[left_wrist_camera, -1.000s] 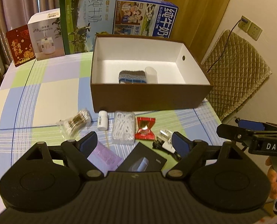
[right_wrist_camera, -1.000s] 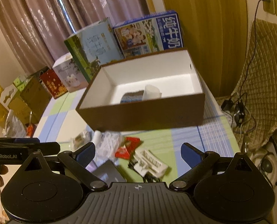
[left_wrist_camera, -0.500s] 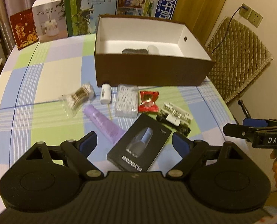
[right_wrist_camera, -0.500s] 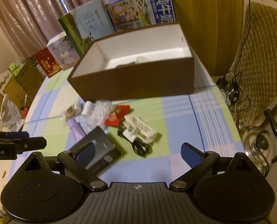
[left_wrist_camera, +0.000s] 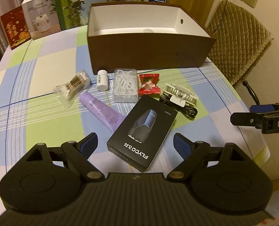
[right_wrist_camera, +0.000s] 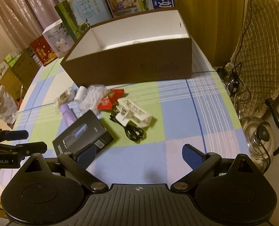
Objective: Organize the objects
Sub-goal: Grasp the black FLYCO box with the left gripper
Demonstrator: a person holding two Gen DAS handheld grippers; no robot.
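A brown box (left_wrist_camera: pixel 149 50) (right_wrist_camera: pixel 132 66) with a white inside stands at the back of the checked table. In front of it lie a bag of cotton swabs (left_wrist_camera: pixel 71 88), a small white bottle (left_wrist_camera: pixel 102 80), a clear floss-pick case (left_wrist_camera: pixel 125 84), a red sachet (left_wrist_camera: pixel 149 83), a white clip on a black cable (left_wrist_camera: pixel 181 96) (right_wrist_camera: pixel 133 113), a purple tube (left_wrist_camera: pixel 100 111) and a black FLYCO box (left_wrist_camera: pixel 143 131) (right_wrist_camera: pixel 83 133). My left gripper (left_wrist_camera: pixel 133 144) is open just above the near end of the FLYCO box. My right gripper (right_wrist_camera: pixel 139 155) is open over bare cloth.
Cartons and gift boxes (left_wrist_camera: pixel 39 18) line the table's far edge behind the brown box. A quilted chair (left_wrist_camera: pixel 237 37) stands at the right, with a kettle (right_wrist_camera: pixel 260 137) on the floor beside it. The tablecloth (right_wrist_camera: pixel 177 116) to the right of the items is bare.
Both grippers have pulled back and away from the brown box, bringing the purple tube and FLYCO box fully into view. Both stayed open. No object has moved.
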